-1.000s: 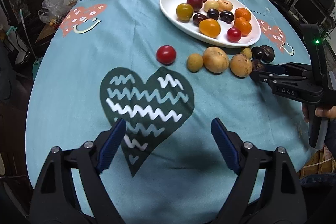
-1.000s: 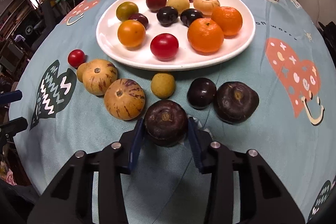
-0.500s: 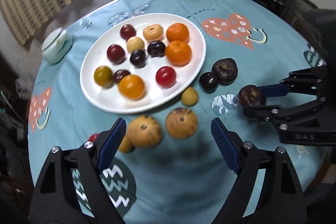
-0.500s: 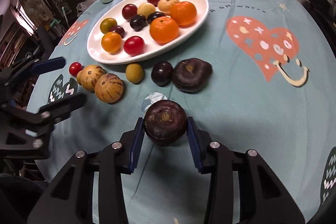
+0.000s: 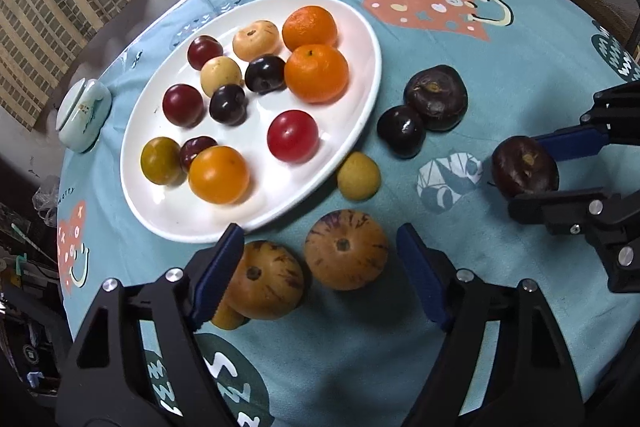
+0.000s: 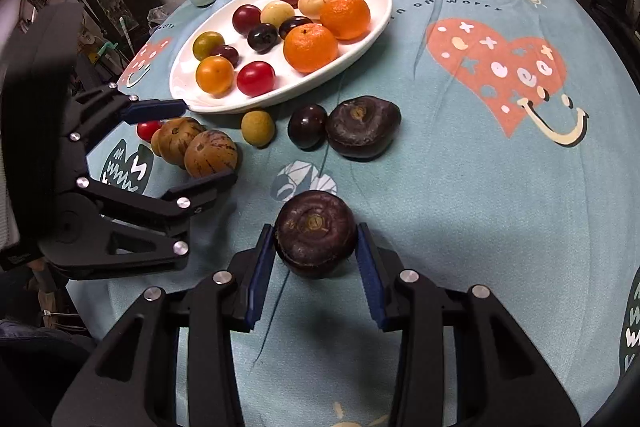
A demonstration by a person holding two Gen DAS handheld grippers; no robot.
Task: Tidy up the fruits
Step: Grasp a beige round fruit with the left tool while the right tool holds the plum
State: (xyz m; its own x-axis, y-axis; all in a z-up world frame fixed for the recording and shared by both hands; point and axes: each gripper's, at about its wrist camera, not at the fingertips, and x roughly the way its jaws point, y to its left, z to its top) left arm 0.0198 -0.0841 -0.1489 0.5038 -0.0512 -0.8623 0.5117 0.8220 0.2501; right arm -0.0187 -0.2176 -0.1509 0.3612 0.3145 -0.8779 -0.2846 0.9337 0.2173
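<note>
**Right gripper clamps a dark fruit; left gripper narrows over two striped fruits**

Left wrist view: the left gripper (image 5: 320,267) hangs just below the white plate (image 5: 360,27), its jaws wide but closing. Two striped tan fruits lie between them: one (image 5: 346,251) in the gap with clear space to the right-hand pad, the other (image 5: 266,281) close against the left-hand pad (image 5: 218,273); whether that pad touches it cannot be told. A small yellow fruit (image 5: 359,175) sits at the plate's lower edge. To the right of the plate, the right gripper (image 5: 536,167) grips a dark purple fruit (image 5: 522,165) between its pads.

Right wrist view: the right gripper (image 6: 316,263) is clenched on the dark purple fruit (image 6: 315,233), both blue pads pressed to its sides, well below the white plate (image 6: 380,15). Two more dark fruits, a flat one (image 6: 363,131) and a small round one (image 6: 307,126), lie just below the plate's rim. The left gripper (image 6: 200,143) reaches in at the plate's lower left, straddling the striped fruits (image 6: 210,154)
</note>
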